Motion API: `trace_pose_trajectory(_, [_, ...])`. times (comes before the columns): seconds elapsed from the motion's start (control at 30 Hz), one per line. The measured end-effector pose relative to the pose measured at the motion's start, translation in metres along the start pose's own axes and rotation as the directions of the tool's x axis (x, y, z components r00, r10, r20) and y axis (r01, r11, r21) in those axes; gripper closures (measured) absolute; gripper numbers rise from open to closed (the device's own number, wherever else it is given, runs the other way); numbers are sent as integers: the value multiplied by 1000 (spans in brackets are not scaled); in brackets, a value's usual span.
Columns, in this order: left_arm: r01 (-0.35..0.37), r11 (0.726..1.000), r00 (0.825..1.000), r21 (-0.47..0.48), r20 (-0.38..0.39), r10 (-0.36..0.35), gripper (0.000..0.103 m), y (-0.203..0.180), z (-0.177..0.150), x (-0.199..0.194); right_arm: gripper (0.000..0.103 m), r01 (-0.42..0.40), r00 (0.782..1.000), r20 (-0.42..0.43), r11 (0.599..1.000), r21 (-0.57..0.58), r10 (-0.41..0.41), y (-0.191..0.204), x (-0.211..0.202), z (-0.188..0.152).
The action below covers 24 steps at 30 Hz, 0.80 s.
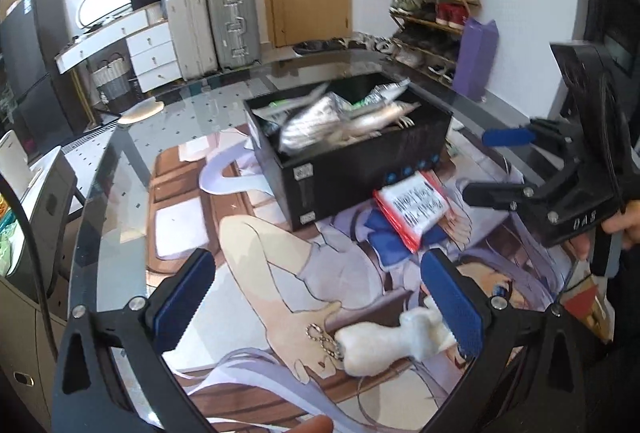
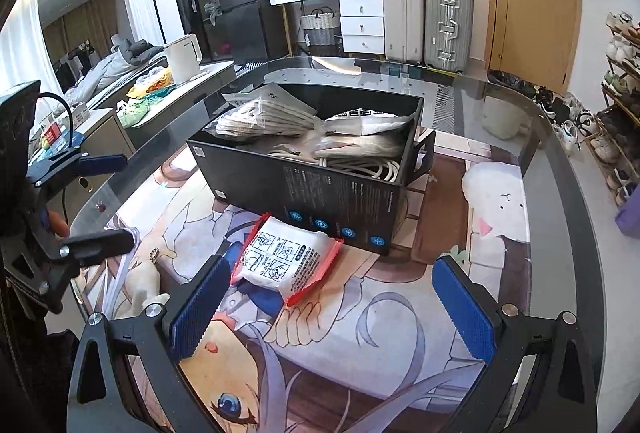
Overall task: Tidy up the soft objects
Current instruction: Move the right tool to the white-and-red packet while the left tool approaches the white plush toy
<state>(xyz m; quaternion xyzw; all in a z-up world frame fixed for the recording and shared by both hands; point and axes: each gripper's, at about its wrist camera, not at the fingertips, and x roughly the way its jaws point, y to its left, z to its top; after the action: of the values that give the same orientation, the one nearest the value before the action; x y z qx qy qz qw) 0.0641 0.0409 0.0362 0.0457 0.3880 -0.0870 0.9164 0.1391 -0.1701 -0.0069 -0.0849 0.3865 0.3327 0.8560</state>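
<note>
A black open box [image 1: 360, 169] [image 2: 320, 193] stands on the glass table and holds several soft packets and a white cord. A white packet with red edges [image 1: 416, 207] [image 2: 286, 261] lies on the table in front of the box. A small white plush toy with a key chain [image 1: 384, 347] [image 2: 140, 285] lies nearer. My left gripper [image 1: 320, 305] is open, and the plush touches its right finger. My right gripper [image 2: 332, 305] is open, just behind the red-edged packet. Each gripper shows in the other's view.
The glass table [image 1: 120, 193] [image 2: 560, 161] lies over a printed anime mat. Behind it stand suitcases [image 1: 232, 25], white drawers [image 2: 360, 25], a shoe rack [image 1: 432, 13] and a door. A counter with a white kettle [image 2: 182, 59] is at the left.
</note>
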Motion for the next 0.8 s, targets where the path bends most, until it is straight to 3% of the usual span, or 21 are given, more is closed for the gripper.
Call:
trace_pose_trajectory(0.53, [114,983,992,141,-77,-104,0,-13,-21,2,1,-14,1000,-20,1000,-14,13,3,1,-1])
trace_pose_trajectory(0.8, [135,972,986,192,-125,-113,0,-17,-31,10,1,-22,999,-27,999,-24,22,6,2,-2])
